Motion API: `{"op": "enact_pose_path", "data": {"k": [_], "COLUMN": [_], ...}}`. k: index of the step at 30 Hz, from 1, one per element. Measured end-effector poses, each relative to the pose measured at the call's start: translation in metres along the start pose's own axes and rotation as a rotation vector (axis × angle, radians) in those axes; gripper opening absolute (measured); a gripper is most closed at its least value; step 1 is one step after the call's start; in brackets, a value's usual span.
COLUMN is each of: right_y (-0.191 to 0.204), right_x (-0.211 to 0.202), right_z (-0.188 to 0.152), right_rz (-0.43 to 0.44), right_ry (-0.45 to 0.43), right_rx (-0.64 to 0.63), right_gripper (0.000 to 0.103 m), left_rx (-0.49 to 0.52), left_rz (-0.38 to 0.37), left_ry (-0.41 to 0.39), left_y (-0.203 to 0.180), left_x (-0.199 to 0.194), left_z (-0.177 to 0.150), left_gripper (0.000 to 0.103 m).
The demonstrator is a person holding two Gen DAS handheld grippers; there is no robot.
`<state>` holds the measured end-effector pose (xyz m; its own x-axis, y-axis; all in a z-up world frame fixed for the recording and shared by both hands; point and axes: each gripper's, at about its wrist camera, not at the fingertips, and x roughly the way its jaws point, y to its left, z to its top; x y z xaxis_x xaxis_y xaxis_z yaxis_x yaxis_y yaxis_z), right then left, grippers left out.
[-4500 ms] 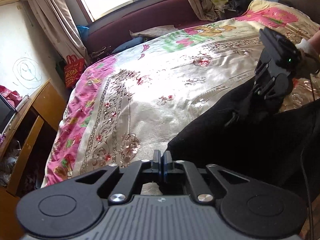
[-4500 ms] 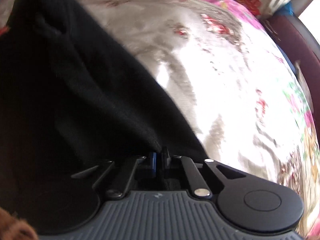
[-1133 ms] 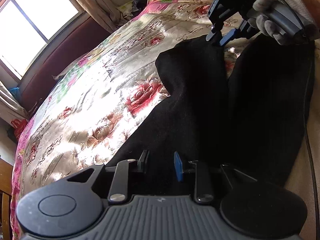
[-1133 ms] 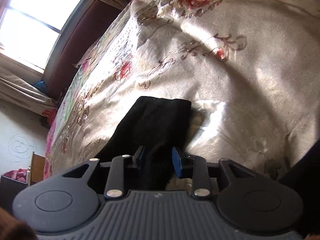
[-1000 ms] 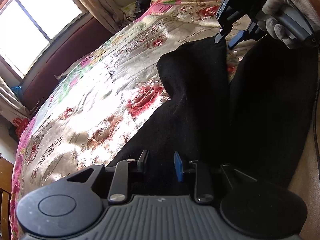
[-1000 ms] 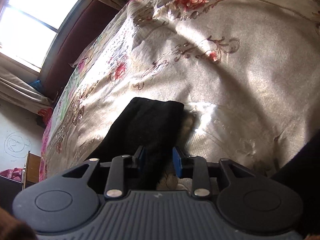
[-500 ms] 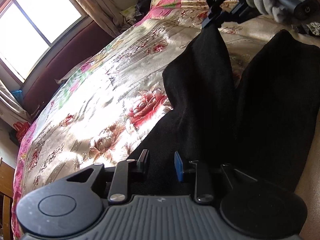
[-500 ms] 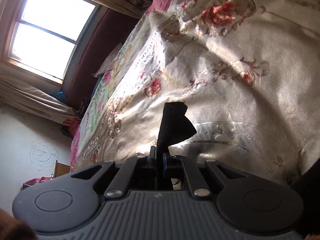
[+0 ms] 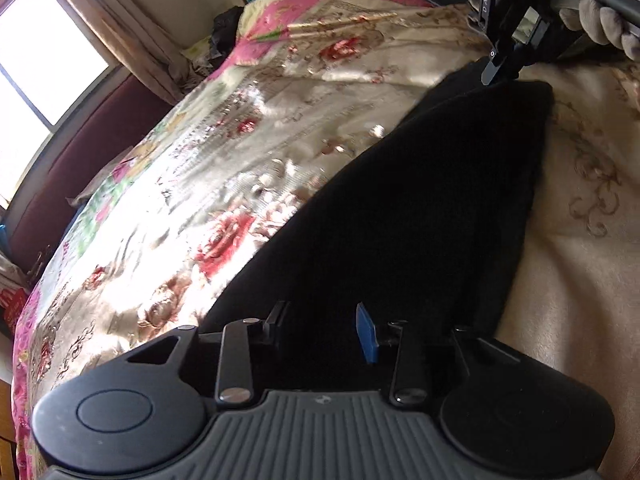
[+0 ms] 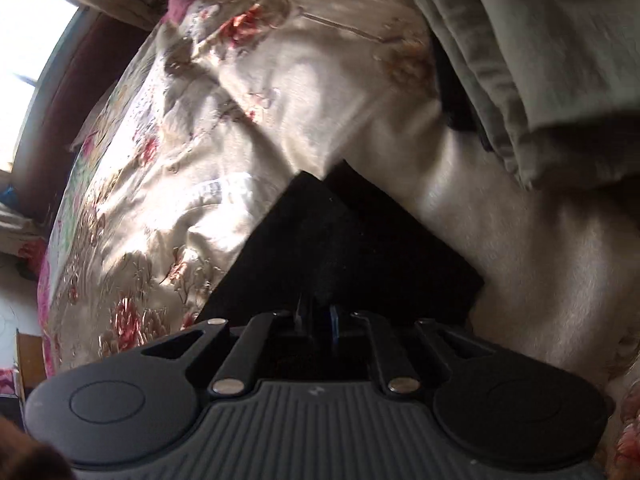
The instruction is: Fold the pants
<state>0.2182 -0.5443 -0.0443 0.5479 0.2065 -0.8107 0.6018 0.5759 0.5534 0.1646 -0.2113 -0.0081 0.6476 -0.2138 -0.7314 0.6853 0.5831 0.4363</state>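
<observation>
Black knit cloth, the pants (image 9: pixel 420 208), lies on the bed (image 9: pixel 248 148), on its floral satin spread. From my left camera it runs from 6 o'clock, right at my left tongs (image 9: pixel 322 330), up toward 1 o'clock, where my right tongs (image 9: pixel 500 70) meet its far end. I judge the fold about half done: one leg now seems laid over the other, so the pants make a single long dark band with a fairly straight edge at 3 o'clock. Folding that band across its length looks like what is left.

My left tongs are easing apart, with the waist end of the cloth lying between the pads (image 9: pixel 366 338) but not pinched. My right tongs pinch a lifted corner of the hem (image 10: pixel 320 240); their jaws are starting to part, though cloth is between them.

The fabric looks soft, matte and thick, with no hard creases. Two hem layers sit slightly staggered at 12 o'clock in the right camera.
</observation>
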Motion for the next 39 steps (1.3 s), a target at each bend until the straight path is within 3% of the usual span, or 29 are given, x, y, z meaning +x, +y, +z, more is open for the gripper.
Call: {"op": "enact_pose_path", "data": {"k": [5,6,7,9,15,19,22,25,27,30,33,39], "right_y": [-0.005,-0.007,-0.008,-0.005,0.040,0.057,0.044,0.006,-0.024,-0.032,-0.014,0.017], "right_x": [-0.001,0.001,0.004,0.003,-0.046,-0.079,-0.081,-0.053,-0.016,-0.002,-0.019,-0.053], "right_z": [-0.003,-0.002,-0.001,0.002,0.016,0.018,0.014,0.008,0.002,-0.003,-0.002,0.001], "right_rz": [0.062,0.069,0.088,0.118,0.287,0.318,0.256,0.084,-0.038,-0.039,-0.047,-0.180], "right_ry": [-0.043,-0.042,-0.043,-0.052,-0.067,-0.053,-0.037,-0.028,0.042,0.043,-0.005,-0.104], "right_rx": [0.008,0.026,0.043,0.067,0.056,0.030,0.048,0.043,0.079,0.072,-0.037,-0.256], "right_gripper": [0.033,0.033,0.032,0.007,0.007,0.007,0.007,0.007,0.008,0.013,0.019,0.026], "left_rx": [0.025,0.022,0.021,0.018,0.002,0.027,0.015,0.007,0.026,0.076,0.087,0.057], "left_rz": [-0.025,-0.029,-0.029,-0.028,-0.030,0.005,-0.020,-0.098,-0.122,-0.108,-0.120,-0.095], "left_ry": [0.001,-0.001,-0.003,-0.007,-0.041,-0.089,-0.066,0.008,0.039,0.022,0.018,-0.050], "left_y": [-0.013,-0.015,-0.017,-0.020,-0.024,-0.030,-0.034,-0.044,-0.053,-0.059,-0.054,-0.037], "left_x": [0.005,0.005,0.005,0.006,-0.007,-0.021,-0.016,0.001,0.009,0.005,-0.003,-0.018], "left_z": [0.000,0.001,0.002,0.003,0.014,0.024,0.024,0.015,0.009,0.007,0.009,0.019], "left_gripper": [0.051,0.052,0.052,0.056,0.059,0.064,0.065,0.064,0.061,0.060,0.060,0.064]}}
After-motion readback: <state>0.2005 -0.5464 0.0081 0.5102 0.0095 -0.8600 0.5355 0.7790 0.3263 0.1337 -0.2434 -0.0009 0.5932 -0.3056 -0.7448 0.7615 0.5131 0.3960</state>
